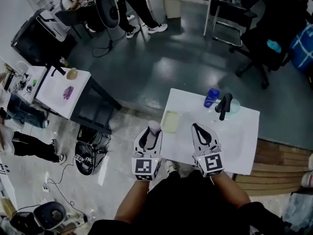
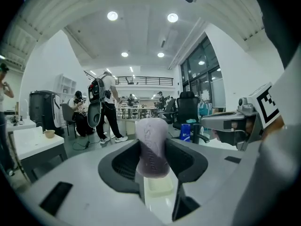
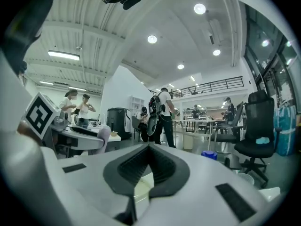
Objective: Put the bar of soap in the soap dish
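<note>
Transport step: left claw (image 1: 152,133) clamped on the lilac bar of soap (image 2: 152,147), upright, just beside the soap dish (image 1: 170,121); right claw (image 3: 148,149) closed, empty. Next, probably: shift over dish, lower, release.

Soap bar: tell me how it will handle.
The soap bar looks rigid, standing upright and unbent in the left gripper. Its smooth rounded surface may slip if squeezed hard. Set on end in the soap dish, it would probably topple flat.

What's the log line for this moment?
left gripper: shut on bar of soap | right gripper: shut, empty | soap dish: empty, on table | step: soap not yet in dish
</note>
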